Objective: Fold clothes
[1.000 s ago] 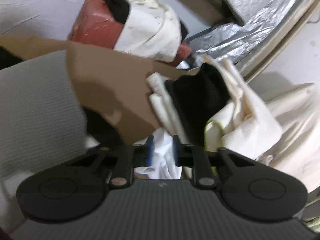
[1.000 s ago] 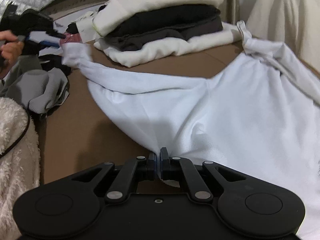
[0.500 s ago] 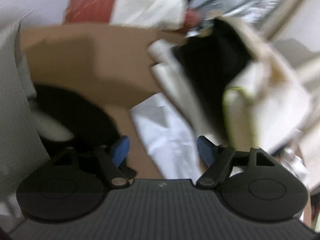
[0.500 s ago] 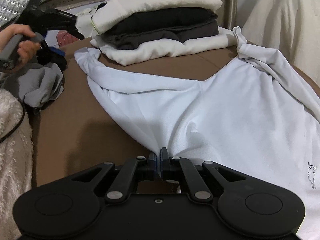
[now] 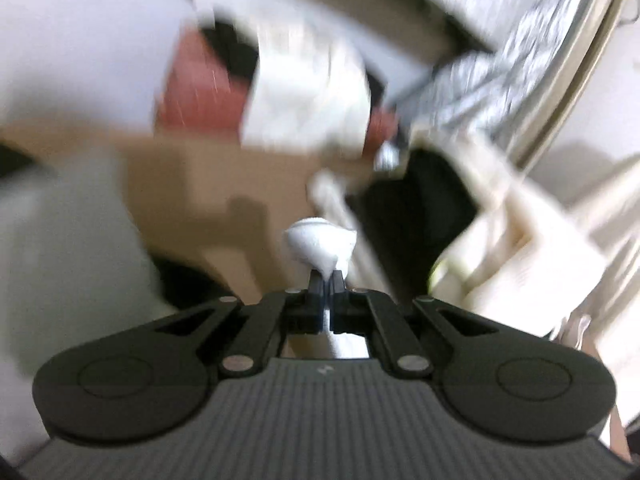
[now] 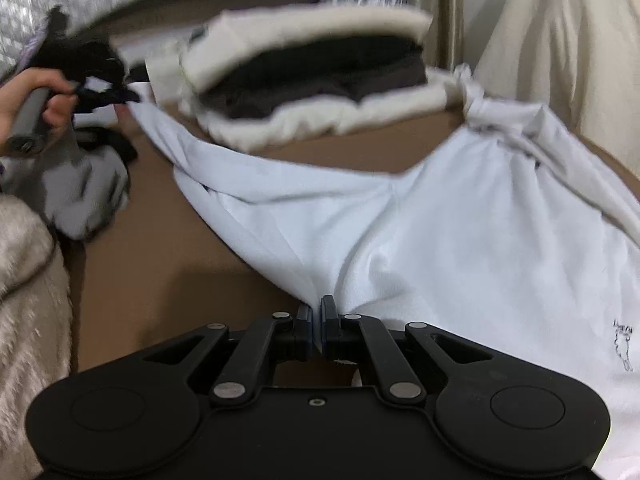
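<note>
Left wrist view: the left gripper (image 5: 326, 276) has its jaws pressed together on a small bunch of the white shirt (image 5: 320, 246), which puffs out just beyond the fingertips while a strip of it runs back between the fingers toward the camera. The picture is badly blurred. Ahead and to the right of the tips lies a stack of folded clothes (image 5: 472, 232), cream with a black layer. Ahead and to the left is the brown surface (image 5: 192, 176), and beyond it a red and white bundle (image 5: 248, 92).

Right wrist view: the right gripper (image 6: 316, 312) is clamped on a fold of the same white shirt (image 6: 460, 240), caught right at the fingertips. From there the cloth spreads ahead and to the right over the brown surface (image 6: 160, 280), with one corner stretched far to the upper left, where the left gripper (image 6: 100, 88) holds it, gripped by a hand (image 6: 36, 100). The stack of folded clothes (image 6: 312, 76) sits straight ahead, beyond the shirt. A grey garment (image 6: 80, 192) lies crumpled to the left, and a fuzzy beige cloth (image 6: 28, 300) fills the near left edge.
</note>
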### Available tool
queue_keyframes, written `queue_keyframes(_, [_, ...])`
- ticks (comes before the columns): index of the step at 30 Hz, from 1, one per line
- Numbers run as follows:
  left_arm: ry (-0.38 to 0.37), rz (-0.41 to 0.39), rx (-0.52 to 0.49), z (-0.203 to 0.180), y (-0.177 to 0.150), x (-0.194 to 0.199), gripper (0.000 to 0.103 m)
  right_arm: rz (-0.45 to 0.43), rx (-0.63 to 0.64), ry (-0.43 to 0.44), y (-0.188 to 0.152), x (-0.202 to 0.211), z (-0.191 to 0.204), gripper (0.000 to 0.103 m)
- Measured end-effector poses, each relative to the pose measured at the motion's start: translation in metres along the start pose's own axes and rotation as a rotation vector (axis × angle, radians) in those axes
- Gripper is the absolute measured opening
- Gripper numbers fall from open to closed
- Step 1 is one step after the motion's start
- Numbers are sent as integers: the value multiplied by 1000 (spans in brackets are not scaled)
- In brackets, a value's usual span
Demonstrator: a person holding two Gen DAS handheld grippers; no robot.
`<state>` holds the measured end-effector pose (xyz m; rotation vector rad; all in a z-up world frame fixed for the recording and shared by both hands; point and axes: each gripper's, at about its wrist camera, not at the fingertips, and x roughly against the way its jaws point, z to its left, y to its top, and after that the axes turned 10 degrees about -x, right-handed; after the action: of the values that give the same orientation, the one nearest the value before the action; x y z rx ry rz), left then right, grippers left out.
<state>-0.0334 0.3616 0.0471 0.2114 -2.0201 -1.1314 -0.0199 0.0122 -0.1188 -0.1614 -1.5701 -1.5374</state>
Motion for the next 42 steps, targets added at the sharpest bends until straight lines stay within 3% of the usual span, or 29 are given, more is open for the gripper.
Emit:
queue_keyframes(2, [11, -44, 19, -3, 13, 22, 2, -44, -6, 17, -1, 6, -1, 4])
queue_keyframes(6, [63, -26, -52, -32, 26, 4, 2, -66, 82, 19, -4, 9, 6, 4])
queue_keyframes(10, [218, 74, -98, -41, 9, -59, 2, -38, 128, 27, -8, 2, 13, 5])
queue_keyframes(12, [285, 126, -121, -31, -3, -83, 2, -65, 109, 39, -10, 4, 15, 5])
queue_keyframes(14, [329, 176, -140, -18, -12, -99, 3, -100, 58, 70, -10, 10, 14, 5])
queue_keyframes(17, [314, 189, -35, 2, -10, -99, 9, -75, 43, 88, -8, 5, 17, 5])
queue_keyframes(19, [273, 155, -5, 8, -9, -85, 19, -45, 60, 88, -9, 0, 20, 6])
queue_keyframes(20, [251, 137, 9, 10, -8, -78, 31, -31, 67, 94, -10, -1, 21, 8])
queue_keyframes(22, [209, 81, 24, 12, -7, -59, 47, -31, 66, 204, -13, 6, 21, 9])
queue_keyframes(24, [175, 18, 17, 9, -6, -40, 49, -36, 59, 310, -14, 16, 22, 9])
queue_keyframes(26, [176, -42, -9, -1, -5, -24, 57, -55, 63, 342, -12, 24, 24, 14])
queue_keyframes(28, [180, -102, -36, -11, -3, -9, 64, -74, 40, 319, -6, 27, 19, 16])
queue_keyframes(33, [17, -95, -147, -46, -14, 2, 68, -120, -54, 198, 9, 37, -20, 17])
queue_keyframes(38, [-150, -83, -260, -81, -26, 13, 68, -133, -99, 50, 40, 52, -71, 40])
queue_keyframes(42, [-337, 62, -346, -117, -50, 1, 68, -118, -138, -29, 77, 66, -122, 40])
